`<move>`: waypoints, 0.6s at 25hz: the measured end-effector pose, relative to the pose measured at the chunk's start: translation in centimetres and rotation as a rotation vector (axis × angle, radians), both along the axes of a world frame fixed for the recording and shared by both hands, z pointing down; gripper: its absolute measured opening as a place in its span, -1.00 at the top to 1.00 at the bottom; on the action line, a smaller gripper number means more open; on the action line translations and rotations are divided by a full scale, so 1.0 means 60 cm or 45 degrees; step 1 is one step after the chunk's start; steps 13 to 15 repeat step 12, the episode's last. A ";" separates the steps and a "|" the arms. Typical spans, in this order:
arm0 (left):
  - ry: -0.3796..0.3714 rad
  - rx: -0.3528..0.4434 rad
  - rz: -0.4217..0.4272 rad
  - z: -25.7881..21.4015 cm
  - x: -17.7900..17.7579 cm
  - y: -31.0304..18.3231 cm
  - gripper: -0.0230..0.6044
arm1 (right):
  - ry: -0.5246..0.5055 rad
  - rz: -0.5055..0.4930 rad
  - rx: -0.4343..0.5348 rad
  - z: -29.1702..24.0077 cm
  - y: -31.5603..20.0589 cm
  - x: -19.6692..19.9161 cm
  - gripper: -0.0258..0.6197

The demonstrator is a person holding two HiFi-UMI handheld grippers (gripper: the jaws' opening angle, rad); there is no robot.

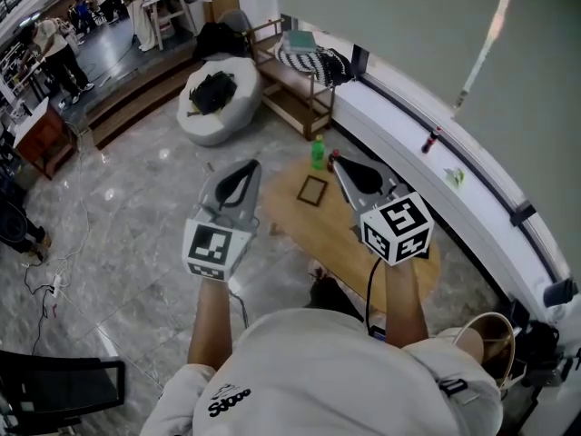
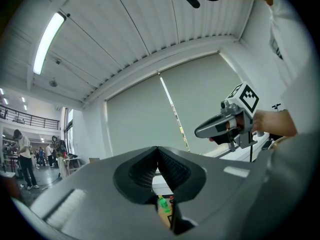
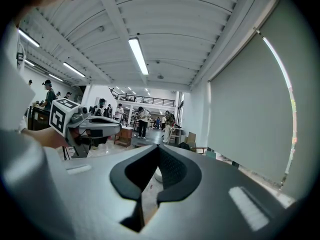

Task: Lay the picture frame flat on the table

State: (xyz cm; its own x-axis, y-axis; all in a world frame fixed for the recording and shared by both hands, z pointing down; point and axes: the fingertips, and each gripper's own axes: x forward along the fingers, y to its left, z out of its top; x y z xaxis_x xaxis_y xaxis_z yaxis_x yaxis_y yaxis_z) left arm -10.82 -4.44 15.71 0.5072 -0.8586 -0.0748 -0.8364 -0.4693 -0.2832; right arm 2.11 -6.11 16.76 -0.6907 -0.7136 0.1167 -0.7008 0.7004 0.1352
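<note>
A small dark picture frame (image 1: 311, 191) rests on the low wooden table (image 1: 300, 221); from this height I cannot tell whether it lies flat or leans. Behind it stand a green bottle (image 1: 318, 153) and a small dark bottle (image 1: 332, 158). My left gripper (image 1: 245, 171) hovers left of the frame, above the table's left edge, jaws shut and empty. My right gripper (image 1: 342, 163) hovers just right of the frame, also shut on nothing. In the left gripper view the closed tips (image 2: 158, 150) hide most of the table; the green bottle (image 2: 162, 204) peeks below them. The right gripper view shows closed tips (image 3: 159, 148).
A white beanbag (image 1: 216, 98) with a black bag on it and a wooden bench (image 1: 295, 84) stand beyond the table. A long white window ledge (image 1: 427, 157) runs along the right. A woven basket (image 1: 490, 343) sits at lower right, a black chair (image 1: 54, 384) at lower left.
</note>
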 end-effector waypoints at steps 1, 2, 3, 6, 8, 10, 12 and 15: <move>0.001 -0.003 0.000 0.002 -0.002 0.000 0.89 | 0.001 0.000 -0.003 0.002 0.000 -0.002 0.92; 0.002 -0.006 0.000 0.003 -0.003 0.001 0.89 | 0.003 -0.001 -0.005 0.003 0.001 -0.004 0.92; 0.003 -0.008 -0.001 0.005 -0.005 0.001 0.89 | 0.005 -0.001 -0.009 0.005 0.001 -0.006 0.92; 0.005 -0.017 -0.003 0.010 -0.010 -0.003 0.89 | 0.012 -0.003 -0.018 0.011 -0.003 -0.011 0.92; 0.006 -0.023 -0.003 0.013 -0.013 -0.006 0.89 | 0.014 -0.003 -0.024 0.014 -0.006 -0.013 0.92; 0.008 -0.036 -0.003 0.018 -0.015 -0.008 0.89 | 0.014 -0.002 -0.027 0.018 -0.009 -0.014 0.92; 0.011 -0.044 -0.002 0.022 -0.016 -0.011 0.89 | 0.014 0.000 -0.031 0.020 -0.011 -0.014 0.92; 0.011 -0.044 -0.002 0.022 -0.016 -0.011 0.89 | 0.014 0.000 -0.031 0.020 -0.011 -0.014 0.92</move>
